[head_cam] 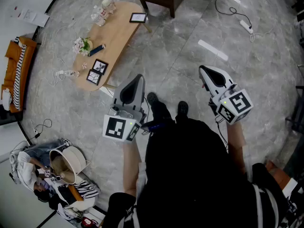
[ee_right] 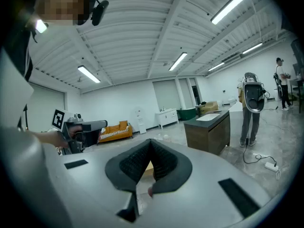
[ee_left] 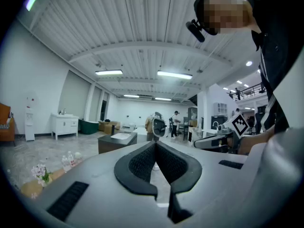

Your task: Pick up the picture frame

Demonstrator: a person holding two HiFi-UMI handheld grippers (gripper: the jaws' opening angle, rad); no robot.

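Wooden coffee table (head_cam: 118, 32) bears one picture frame (head_cam: 138, 17) at its far end and paired frames (head_cam: 99, 66) at its near end. Left gripper (head_cam: 138, 78) and right gripper (head_cam: 203, 69), jaws together and empty, hang level, well short of the table; approach judged not begun.

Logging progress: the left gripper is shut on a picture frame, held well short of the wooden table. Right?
No. The left gripper is shut on nothing; the left gripper view shows its jaws together and empty. It is held well short of the wooden table, where the picture frames lie.
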